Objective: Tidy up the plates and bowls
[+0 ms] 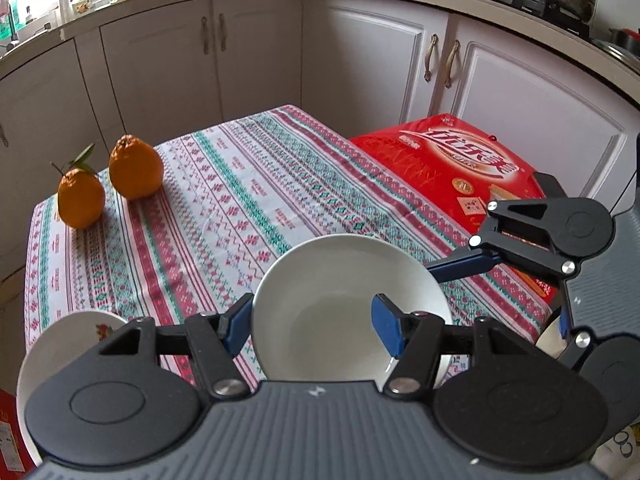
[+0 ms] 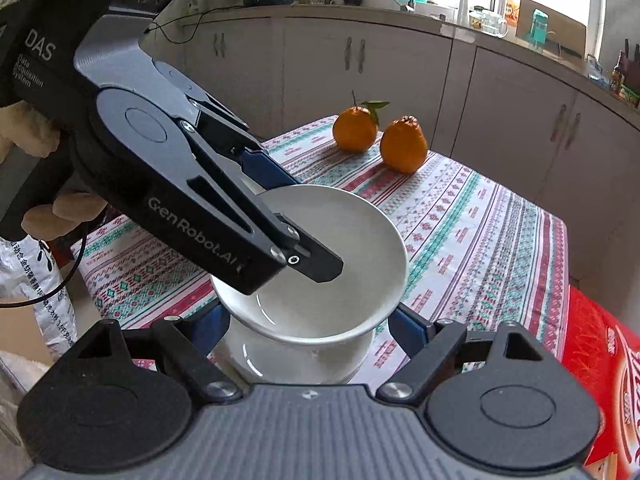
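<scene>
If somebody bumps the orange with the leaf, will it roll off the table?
Probably it would wobble more than roll: the leafed orange looks pear-shaped, standing on a broad base. The tablecloth should slow it. It stands near the edge, so a hard bump might tip it off.

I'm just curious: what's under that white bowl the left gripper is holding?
Under the bowl sits another white dish, between the right gripper's fingers. The bowl covers most of its inside.

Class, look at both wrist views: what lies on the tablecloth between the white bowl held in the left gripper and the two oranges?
Nothing: between the white bowl and the oranges there is only bare patterned tablecloth. The right wrist view shows it best; the left wrist view agrees.
</scene>
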The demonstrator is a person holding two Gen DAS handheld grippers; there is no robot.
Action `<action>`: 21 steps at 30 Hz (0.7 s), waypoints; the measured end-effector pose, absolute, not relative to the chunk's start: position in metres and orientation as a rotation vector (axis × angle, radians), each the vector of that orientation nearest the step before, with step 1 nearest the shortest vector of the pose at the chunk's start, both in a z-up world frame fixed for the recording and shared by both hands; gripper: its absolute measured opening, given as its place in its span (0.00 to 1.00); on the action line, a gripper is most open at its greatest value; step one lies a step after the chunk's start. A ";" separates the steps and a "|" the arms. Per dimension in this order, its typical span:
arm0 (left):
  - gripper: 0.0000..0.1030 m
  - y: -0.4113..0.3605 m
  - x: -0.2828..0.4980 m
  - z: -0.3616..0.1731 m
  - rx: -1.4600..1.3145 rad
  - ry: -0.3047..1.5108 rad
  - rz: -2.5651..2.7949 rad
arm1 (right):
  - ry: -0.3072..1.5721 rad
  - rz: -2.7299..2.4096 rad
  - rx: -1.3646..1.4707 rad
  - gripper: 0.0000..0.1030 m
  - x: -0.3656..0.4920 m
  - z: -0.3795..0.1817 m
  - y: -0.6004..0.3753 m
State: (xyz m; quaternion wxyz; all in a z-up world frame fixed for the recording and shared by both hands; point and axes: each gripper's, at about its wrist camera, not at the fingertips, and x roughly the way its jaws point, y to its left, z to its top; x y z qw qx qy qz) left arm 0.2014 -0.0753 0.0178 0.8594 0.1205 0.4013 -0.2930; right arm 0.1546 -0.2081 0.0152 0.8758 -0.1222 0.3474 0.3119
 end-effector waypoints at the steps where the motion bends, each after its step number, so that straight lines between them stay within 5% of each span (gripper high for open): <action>1: 0.60 -0.074 0.201 0.016 0.248 0.844 -0.616 | 0.729 0.653 -0.253 0.87 0.154 0.014 -0.208; 21: 0.60 -0.066 0.191 0.001 0.185 0.868 -0.642 | 0.760 0.648 -0.268 0.87 0.143 0.000 -0.205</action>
